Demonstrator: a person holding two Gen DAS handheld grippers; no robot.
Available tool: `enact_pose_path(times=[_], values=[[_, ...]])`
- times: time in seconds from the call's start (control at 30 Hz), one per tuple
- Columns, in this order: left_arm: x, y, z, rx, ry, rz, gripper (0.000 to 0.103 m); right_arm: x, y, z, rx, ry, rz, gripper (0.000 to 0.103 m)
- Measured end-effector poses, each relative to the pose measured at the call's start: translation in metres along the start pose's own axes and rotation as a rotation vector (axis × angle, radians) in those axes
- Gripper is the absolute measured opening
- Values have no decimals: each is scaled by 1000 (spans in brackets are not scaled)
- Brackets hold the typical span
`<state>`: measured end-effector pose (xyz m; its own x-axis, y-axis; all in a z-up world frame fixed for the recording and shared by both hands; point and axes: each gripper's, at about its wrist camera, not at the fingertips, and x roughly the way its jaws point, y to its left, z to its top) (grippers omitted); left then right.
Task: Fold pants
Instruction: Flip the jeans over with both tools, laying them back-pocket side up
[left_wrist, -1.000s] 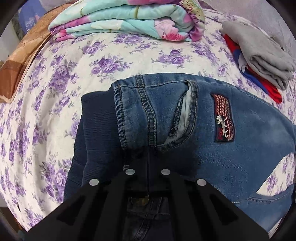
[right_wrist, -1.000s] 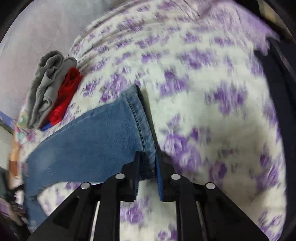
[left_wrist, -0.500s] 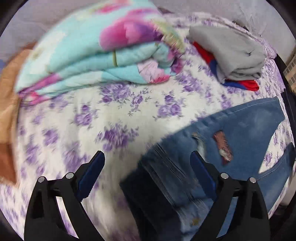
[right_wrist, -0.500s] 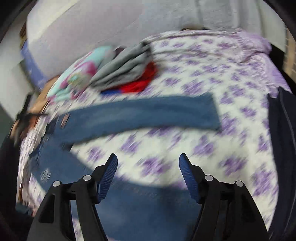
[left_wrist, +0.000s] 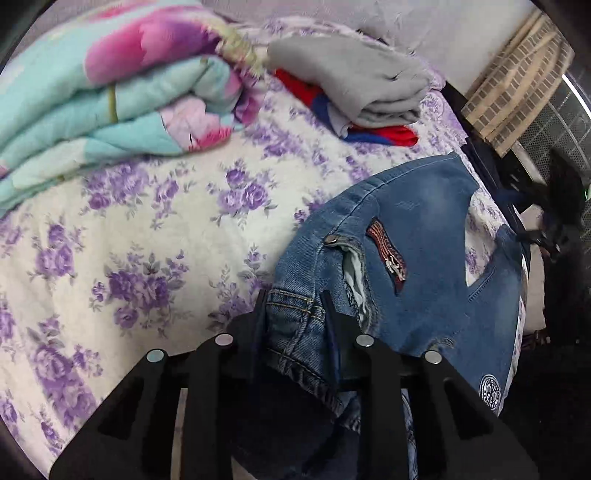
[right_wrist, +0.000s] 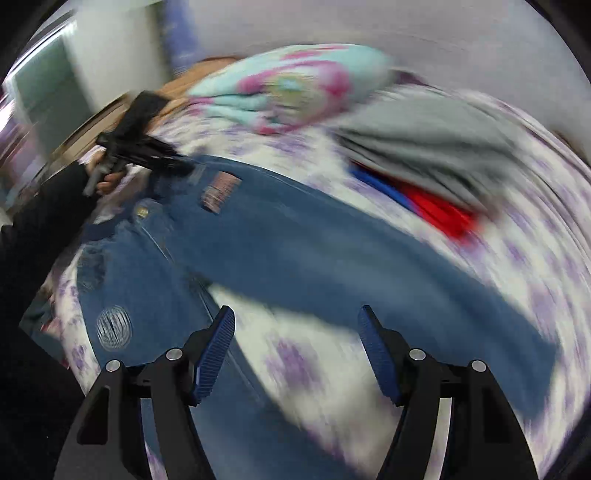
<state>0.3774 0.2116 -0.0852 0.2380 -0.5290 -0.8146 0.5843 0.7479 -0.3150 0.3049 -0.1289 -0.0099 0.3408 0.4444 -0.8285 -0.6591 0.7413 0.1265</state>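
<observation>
The left gripper (left_wrist: 295, 314) has its fingers closed on the waistband of the blue jeans (left_wrist: 424, 258); half a second ago those fingers were spread wide above the denim, so this is a fresh grasp at the waist. The right gripper (right_wrist: 295, 343) has its blue-padded fingers spread apart and holding nothing, hovering above the jeans, having let go of the leg hem it pinched a second ago. The right view is badly motion-blurred, so how near the cloth it hovers is hard to tell. The jeans lie spread across the bed (left_wrist: 147, 229), legs parted, not yet folded. A folded floral quilt (left_wrist: 110, 92) and a pile of grey and red clothes (left_wrist: 354, 85) sit beyond. The change suggests straightening is finished and the first fold is about to begin.
</observation>
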Motion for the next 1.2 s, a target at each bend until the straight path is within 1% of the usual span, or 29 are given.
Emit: enact_pose_path(times=[0.03,0.07,0.17,0.27,0.37,0.4,0.5,0.53,0.57,0.6,0.67,0.77,0.83,0.93,1.0,1.07,1.13,1.17,1.2], values=[[-3,-2,-2,7,-7,8,26,12,2,18,-28,6,16,70],[-5,-5,-3,12,-10,15,26,28,2,40,-50,13,14,70],[-9,-13,-1,31,-15,38,26,60,3,80,-111,68,26,70],[-13,-15,1,50,-22,48,25,83,3,102,-189,146,56,70],[-16,-19,-1,66,-34,53,25,105,-1,116,-239,206,83,72],[-18,-19,-1,69,-36,52,25,114,-3,120,-247,232,96,74],[-23,-22,-3,83,-48,52,25,144,-13,125,-264,301,94,74],[-24,-22,-4,83,-52,53,26,150,-17,124,-249,310,121,71],[-24,-21,-5,76,-52,54,26,153,-20,120,-218,309,208,30],[-21,-18,-4,64,-47,72,26,153,-18,116,-210,303,271,14],[-14,-11,-1,39,-33,118,26,145,-11,110,-264,239,225,14],[-4,5,9,-14,-21,153,26,139,-16,116,-251,196,168,14],[4,12,16,-23,-18,178,26,143,-18,120,-247,196,128,14],[20,30,18,-85,12,175,27,162,-27,114,-207,228,111,15],[18,30,17,-99,5,178,26,157,-28,112,-189,214,94,15],[1,19,15,-72,-21,187,26,131,-23,112,-188,176,95,14],[-20,3,11,-34,-50,185,26,96,-15,110,-190,132,107,14],[-31,-5,8,-15,-64,188,26,73,-9,106,-191,105,112,14],[-45,-19,4,9,-79,186,26,57,-2,101,-187,86,110,14]])
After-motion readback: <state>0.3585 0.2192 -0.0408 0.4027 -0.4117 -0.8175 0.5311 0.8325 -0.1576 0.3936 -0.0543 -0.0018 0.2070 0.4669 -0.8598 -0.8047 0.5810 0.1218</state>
